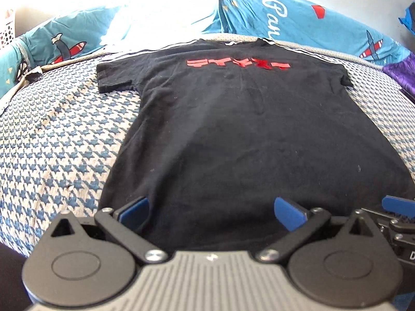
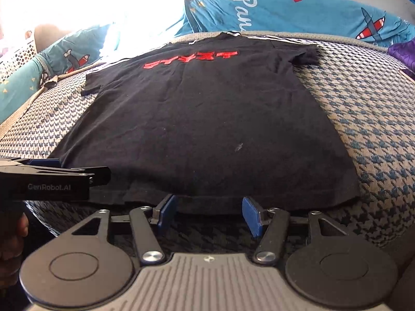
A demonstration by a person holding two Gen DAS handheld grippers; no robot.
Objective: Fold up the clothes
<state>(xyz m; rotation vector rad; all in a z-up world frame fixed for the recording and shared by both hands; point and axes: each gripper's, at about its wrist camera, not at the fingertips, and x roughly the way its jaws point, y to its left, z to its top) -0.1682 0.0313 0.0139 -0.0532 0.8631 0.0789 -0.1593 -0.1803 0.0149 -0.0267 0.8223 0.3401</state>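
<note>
The black T-shirt (image 1: 233, 129) lies flat on my bed (image 1: 52, 142), not folded yet. My left gripper (image 1: 211, 213) and right gripper (image 2: 210, 213) are both spread wide at its bottom edge, holding nothing.

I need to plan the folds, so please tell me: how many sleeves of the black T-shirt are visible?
2. The left sleeve lies flat on the houndstooth cover; the right sleeve lies at the far right, toward the blue pillow.
</note>
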